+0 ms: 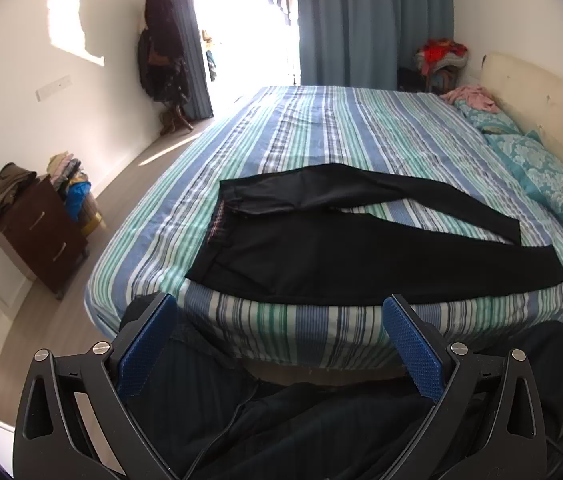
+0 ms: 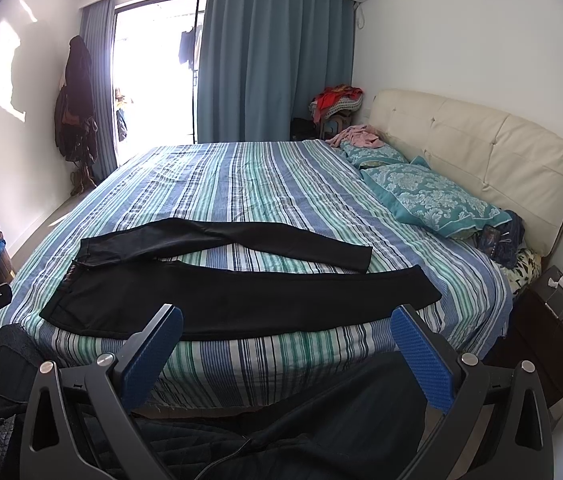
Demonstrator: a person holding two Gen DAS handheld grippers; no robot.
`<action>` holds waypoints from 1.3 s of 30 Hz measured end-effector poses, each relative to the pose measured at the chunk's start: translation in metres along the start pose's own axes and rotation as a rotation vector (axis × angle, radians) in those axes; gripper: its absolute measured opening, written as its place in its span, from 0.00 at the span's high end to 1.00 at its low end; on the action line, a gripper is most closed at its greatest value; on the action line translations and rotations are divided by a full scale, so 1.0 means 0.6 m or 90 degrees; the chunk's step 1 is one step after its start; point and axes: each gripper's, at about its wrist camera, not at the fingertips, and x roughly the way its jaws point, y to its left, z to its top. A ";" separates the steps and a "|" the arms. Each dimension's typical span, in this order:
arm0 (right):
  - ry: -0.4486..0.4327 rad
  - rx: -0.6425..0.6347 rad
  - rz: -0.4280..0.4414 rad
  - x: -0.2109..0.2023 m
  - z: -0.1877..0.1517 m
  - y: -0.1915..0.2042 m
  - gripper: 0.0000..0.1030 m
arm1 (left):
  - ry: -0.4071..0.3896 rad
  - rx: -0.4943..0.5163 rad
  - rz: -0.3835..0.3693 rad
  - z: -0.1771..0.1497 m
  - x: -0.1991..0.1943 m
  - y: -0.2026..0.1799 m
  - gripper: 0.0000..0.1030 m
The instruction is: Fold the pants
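Pants (image 1: 361, 248) beyond both grippers' spread jaws

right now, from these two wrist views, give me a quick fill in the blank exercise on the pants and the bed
1. The black pants lie spread on the striped bed, their two legs ____ rather than stacked.
2. The waistband end points toward the room's ____ side in both views.
3. Both the left tool and the right tool are ____ and hold nothing.
4. The teal pillows rest against the ____ headboard.

Missing words: apart; left; open; cream
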 end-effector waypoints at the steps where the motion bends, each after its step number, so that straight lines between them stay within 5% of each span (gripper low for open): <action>1: 0.002 -0.001 0.000 0.001 0.000 0.000 0.00 | 0.002 0.000 0.000 0.000 0.002 0.001 0.00; 8: 0.076 -0.033 -0.088 0.041 0.004 0.003 0.00 | 0.022 -0.006 0.001 -0.002 0.020 0.009 0.00; 39: 0.135 -0.033 -0.119 0.069 -0.002 -0.013 0.00 | 0.041 0.028 0.016 -0.005 0.029 -0.018 0.00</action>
